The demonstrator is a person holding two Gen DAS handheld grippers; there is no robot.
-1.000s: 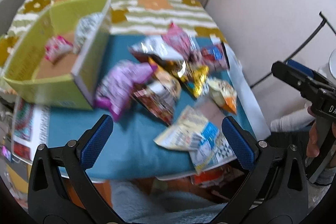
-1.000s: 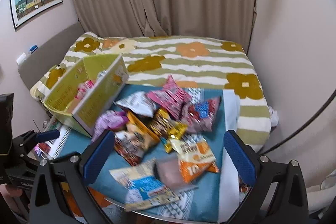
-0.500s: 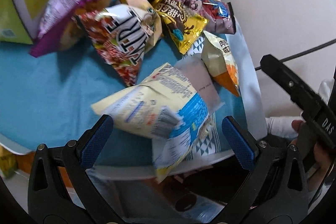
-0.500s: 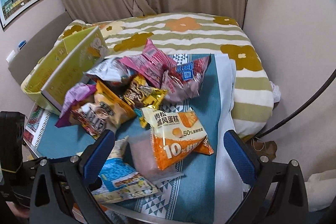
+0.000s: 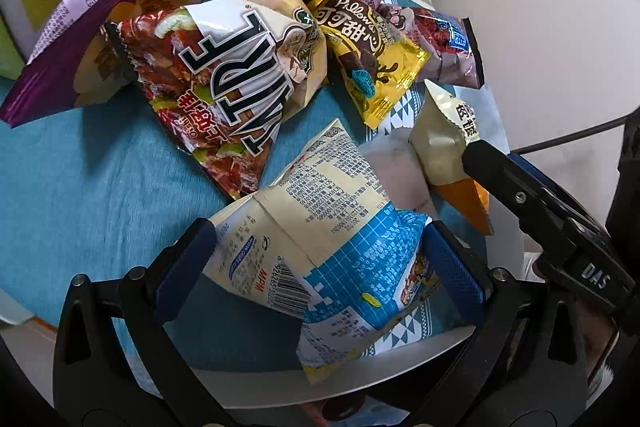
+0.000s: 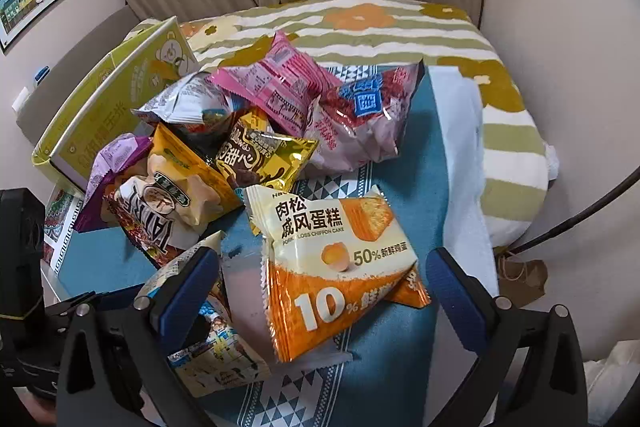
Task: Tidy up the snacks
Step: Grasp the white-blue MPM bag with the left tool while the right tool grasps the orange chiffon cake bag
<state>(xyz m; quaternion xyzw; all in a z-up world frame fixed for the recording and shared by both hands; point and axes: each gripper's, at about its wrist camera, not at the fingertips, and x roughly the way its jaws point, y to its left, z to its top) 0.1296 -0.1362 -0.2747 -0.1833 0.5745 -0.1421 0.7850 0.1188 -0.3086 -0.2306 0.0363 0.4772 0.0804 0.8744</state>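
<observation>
A heap of snack packets lies on a teal cloth [image 5: 80,195]. My left gripper [image 5: 320,267] is open, its two pads on either side of a cream and blue packet [image 5: 320,227] at the table's near edge. My right gripper [image 6: 324,291] is open above an orange and white chiffon cake packet [image 6: 336,267], which lies between its pads. The right gripper's finger [image 5: 520,195] shows in the left wrist view beside that packet [image 5: 444,147]. A yellow-green box [image 6: 112,99] stands open at the left behind the heap.
Other packets in the heap: a red "TATRE" bag [image 5: 224,87], a purple one [image 5: 100,7], a gold cocoa one [image 6: 264,159], a pink one [image 6: 276,87]. A flowered bed [image 6: 360,23] lies behind. The wall is close on the right.
Both grippers have moved down and forward toward the packets. The left one now straddles the cream and blue packet; the right one has closed in over the orange cake packet.
</observation>
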